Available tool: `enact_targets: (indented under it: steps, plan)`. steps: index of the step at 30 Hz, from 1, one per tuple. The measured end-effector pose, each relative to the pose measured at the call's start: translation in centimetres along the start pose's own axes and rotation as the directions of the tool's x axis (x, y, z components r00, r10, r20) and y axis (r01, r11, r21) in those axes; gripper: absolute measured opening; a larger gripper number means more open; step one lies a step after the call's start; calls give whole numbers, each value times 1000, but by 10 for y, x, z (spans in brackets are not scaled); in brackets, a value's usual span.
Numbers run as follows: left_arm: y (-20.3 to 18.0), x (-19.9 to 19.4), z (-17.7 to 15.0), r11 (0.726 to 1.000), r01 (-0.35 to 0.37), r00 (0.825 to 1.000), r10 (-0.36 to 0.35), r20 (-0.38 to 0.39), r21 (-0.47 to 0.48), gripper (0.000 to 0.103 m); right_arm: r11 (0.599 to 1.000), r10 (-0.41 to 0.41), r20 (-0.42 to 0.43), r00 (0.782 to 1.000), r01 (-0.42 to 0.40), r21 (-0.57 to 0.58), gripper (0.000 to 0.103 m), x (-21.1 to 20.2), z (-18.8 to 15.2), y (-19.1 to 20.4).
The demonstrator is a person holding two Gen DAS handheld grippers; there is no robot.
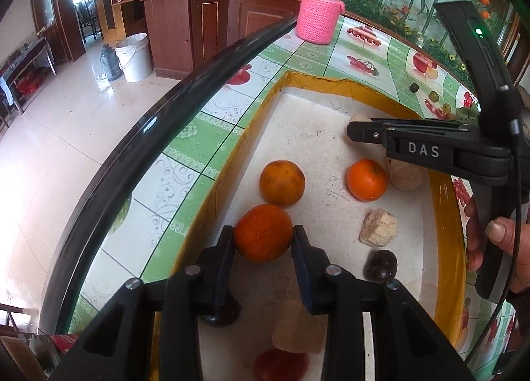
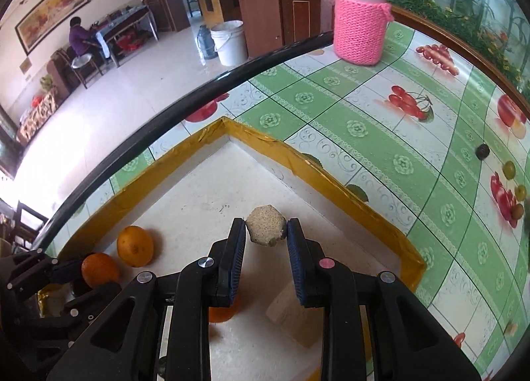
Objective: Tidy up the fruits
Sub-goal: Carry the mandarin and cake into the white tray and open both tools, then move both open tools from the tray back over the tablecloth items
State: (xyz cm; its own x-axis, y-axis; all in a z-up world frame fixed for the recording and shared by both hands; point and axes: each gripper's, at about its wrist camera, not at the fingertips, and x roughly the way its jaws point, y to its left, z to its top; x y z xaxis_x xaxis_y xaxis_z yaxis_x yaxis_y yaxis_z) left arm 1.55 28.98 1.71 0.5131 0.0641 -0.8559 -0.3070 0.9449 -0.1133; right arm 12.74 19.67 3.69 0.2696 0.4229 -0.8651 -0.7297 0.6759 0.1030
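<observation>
Inside the yellow-taped square [image 2: 298, 155] on the tablecloth [image 2: 364, 109], both grippers are loaded — the left gripper [image 1: 264, 235] is clamped on an orange [image 1: 264, 233], its pads touching the fruit on either side, and the right gripper [image 2: 266, 230] is clamped on a pale, rough chunk [image 2: 266, 225], held near the square's far corner. Two more oranges [image 1: 282, 183] lie loose on the white surface just beyond the left one, with other pale chunks [image 1: 378, 228] and a dark round fruit [image 1: 381, 265] near the right side. The step in hand looks like sorting by kind — each piece gripped and about to be placed. Whether either piece is lifted or resting on the surface cannot be told. Next, I judge, the orange should go down beside the other two, and the chunk apart from them, each released gently so that the orange does not roll. A pink knitted bottle [image 2: 361, 16] stands well apart, out of the way.
</observation>
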Motion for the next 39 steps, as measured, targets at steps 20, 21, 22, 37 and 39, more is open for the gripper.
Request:
enact_targets:
  steps: [20, 21, 22, 37, 39]
  plan:
    - [-15, 1, 2, 997, -56, 998, 56, 3, 52, 56, 999, -46, -47, 998, 48, 25, 36, 3, -6, -8]
    - [-15, 1, 2, 997, -59, 998, 58, 5, 55, 57, 998, -49, -44, 998, 50, 25, 37, 0, -8, -9]
    - [-16, 0, 2, 996, -62, 998, 62, 7, 58, 58, 998, -54, -41, 998, 55, 24, 38, -2, -10, -9]
    - [-12, -39, -6, 991, -115, 990, 108, 93, 70, 75, 991, -94, 7, 996, 93, 91, 49, -44, -33, -16]
    - [-10, -44, -7, 990, -121, 988, 114, 103, 66, 75, 991, -91, 17, 996, 89, 98, 50, -50, -37, -16]
